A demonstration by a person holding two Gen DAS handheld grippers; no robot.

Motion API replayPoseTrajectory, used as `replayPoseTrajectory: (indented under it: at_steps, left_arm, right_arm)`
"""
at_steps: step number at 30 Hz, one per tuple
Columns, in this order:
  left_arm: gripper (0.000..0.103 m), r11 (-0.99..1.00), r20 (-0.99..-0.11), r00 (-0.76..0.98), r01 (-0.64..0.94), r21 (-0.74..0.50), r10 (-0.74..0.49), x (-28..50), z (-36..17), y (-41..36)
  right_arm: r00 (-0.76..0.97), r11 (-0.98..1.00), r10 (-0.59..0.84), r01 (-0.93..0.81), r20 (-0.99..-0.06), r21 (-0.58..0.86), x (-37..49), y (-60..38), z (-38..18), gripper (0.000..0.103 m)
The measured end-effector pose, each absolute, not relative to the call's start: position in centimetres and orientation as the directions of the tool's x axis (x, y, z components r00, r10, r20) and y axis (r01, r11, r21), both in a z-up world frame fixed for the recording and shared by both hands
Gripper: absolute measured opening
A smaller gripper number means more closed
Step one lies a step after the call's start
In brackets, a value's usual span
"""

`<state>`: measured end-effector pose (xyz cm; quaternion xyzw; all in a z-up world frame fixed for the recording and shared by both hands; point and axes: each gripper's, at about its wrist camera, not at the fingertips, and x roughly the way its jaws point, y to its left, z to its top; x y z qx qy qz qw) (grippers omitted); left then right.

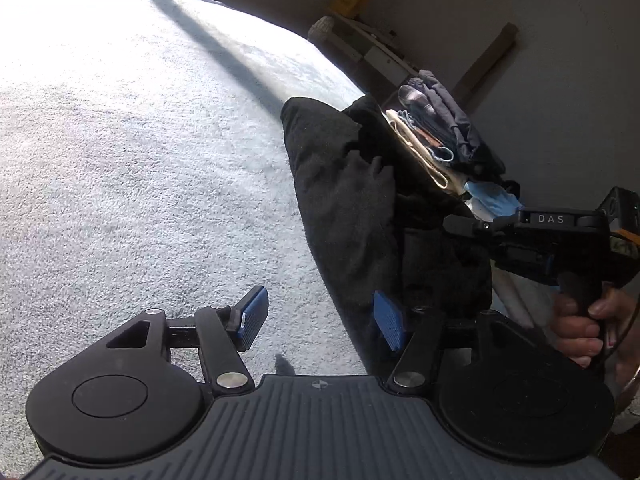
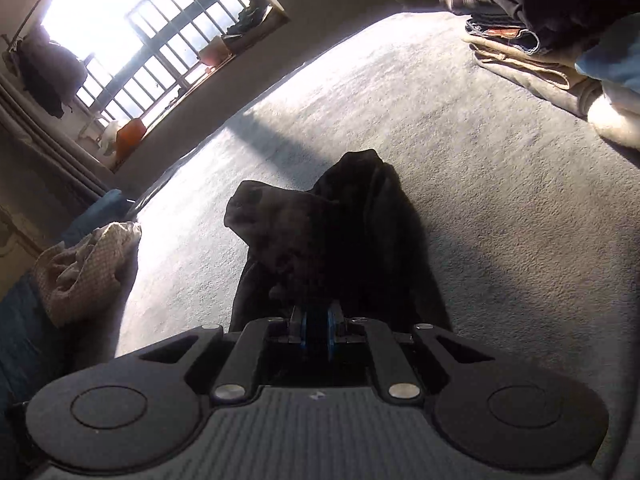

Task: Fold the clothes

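Right now your right gripper (image 2: 316, 330) is pinched tight on one dark garment (image 2: 340, 236), lifting an end off the pale fleecy surface (image 2: 500, 208) so the rest trails flat, presumably to set up a fold, while your left gripper (image 1: 320, 320) hangs spread wide just beside the same cloth, gripping nothing. One stack of folded clothes (image 2: 532, 32) sits well apart (I can't count its layers), and one crumpled light cloth (image 2: 84, 264) lies at the edge.

We see a soft matt black garment (image 2: 340, 232) on rough, nubbly grey carpet (image 2: 500, 220); our tongs' pads (image 1: 252, 316) look textured blue rubber
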<state>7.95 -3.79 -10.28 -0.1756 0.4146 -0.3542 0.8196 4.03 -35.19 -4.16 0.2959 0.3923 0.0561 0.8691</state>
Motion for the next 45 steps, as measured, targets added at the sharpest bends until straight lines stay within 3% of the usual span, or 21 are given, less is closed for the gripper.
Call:
replayPoseTrajectory:
  at_steps: [5,9,10,11,12,18,19,20,21,22,23,28,30,31,32,34,40,45]
  left_arm:
    - [0.064,0.673,-0.572,0.362,0.485,-0.559,-0.736,9.9,-9.3,-7.7]
    - [0.063,0.745,-0.639,0.418,0.529,-0.407,-0.646,11.0,-8.8,-11.7]
    - [0.059,0.767,-0.66,0.436,0.529,-0.363,-0.613,11.3,-8.8,-12.6]
    - [0.047,0.789,-0.682,0.449,0.524,-0.322,-0.577,11.5,-8.9,-13.3]
    - [0.041,0.804,-0.698,0.455,0.511,-0.303,-0.553,11.8,-9.1,-13.6]
    - [0.019,0.844,-0.71,0.483,0.435,-0.312,-0.512,12.3,-9.3,-12.8]
    - [0.013,0.851,-0.711,0.49,0.425,-0.309,-0.503,12.4,-9.3,-12.9]
    - [0.009,0.856,-0.71,0.499,0.416,-0.307,-0.497,12.4,-9.2,-12.9]
    - [0.007,0.861,-0.705,0.512,0.408,-0.304,-0.491,12.4,-9.1,-12.8]
    - [0.006,0.866,-0.699,0.526,0.399,-0.301,-0.485,12.3,-8.9,-12.6]
    - [0.006,0.871,-0.692,0.54,0.39,-0.299,-0.479,12.2,-8.6,-12.4]
    - [0.004,0.902,-0.651,0.625,0.316,-0.295,-0.432,11.5,-6.9,-8.7]
    - [0.003,0.911,-0.645,0.644,0.282,-0.301,-0.412,11.4,-6.6,-6.7]
    - [0.003,0.915,-0.643,0.651,0.268,-0.303,-0.403,11.3,-6.5,-5.8]
    - [0.003,0.919,-0.642,0.658,0.253,-0.302,-0.392,11.1,-6.4,-4.9]
    - [0.003,0.927,-0.639,0.675,0.214,-0.309,-0.369,10.7,-6.3,-3.0]
    - [0.003,0.924,-0.602,0.733,0.098,-0.369,-0.318,8.7,-5.7,3.3]
    - [0.003,0.92,-0.634,0.72,0.015,-0.392,-0.282,6.0,-7.2,7.8]
  right_arm:
    - [0.693,0.744,0.324,0.234,-0.644,0.626,1.3,-38.8,-6.3,0.009]
    - [0.726,0.731,0.31,0.23,-0.613,0.642,0.5,-39.9,-6.3,0.007]
    - [0.741,0.73,0.295,0.232,-0.603,0.643,0.3,-40.5,-6.1,0.006]
    - [0.752,0.732,0.274,0.241,-0.599,0.638,-0.1,-41.1,-6.0,0.005]
    - [0.758,0.731,0.254,0.257,-0.601,0.633,-0.4,-41.7,-6.0,0.005]
    - [0.732,0.82,0.215,0.225,-0.647,0.527,0.5,-42.1,-5.6,0.01]
    - [0.722,0.851,0.221,0.186,-0.656,0.491,1.4,-41.2,-5.3,0.02]
    - [0.717,0.871,0.227,0.152,-0.659,0.466,2.2,-40.4,-5.0,0.038]
    - [0.718,0.889,0.238,0.111,-0.654,0.444,3.2,-39.4,-4.7,0.05]
    - [0.716,0.901,0.254,0.069,-0.65,0.429,4.2,-38.5,-4.5,0.068]
    - [0.711,0.909,0.272,0.032,-0.648,0.416,5.4,-37.4,-4.4,0.076]
    - [0.643,0.914,0.313,-0.005,-0.699,0.405,10.7,-34.6,-5.9,0.085]
    - [0.605,0.893,0.342,0.029,-0.719,0.449,11.8,-34.6,-7.1,0.083]
    - [0.583,0.875,0.363,0.056,-0.727,0.481,12.3,-34.7,-7.9,0.067]
    - [0.575,0.866,0.366,0.079,-0.732,0.495,12.4,-34.7,-8.3,0.037]
    - [0.596,0.851,0.371,0.089,-0.712,0.517,11.7,-34.8,-8.3,0.014]
    - [0.7,0.807,0.349,0.114,-0.623,0.58,7.4,-36.9,-5.2,0.009]
    - [0.725,0.724,0.332,0.214,-0.603,0.656,2.5,-39.5,-4.9,0.008]
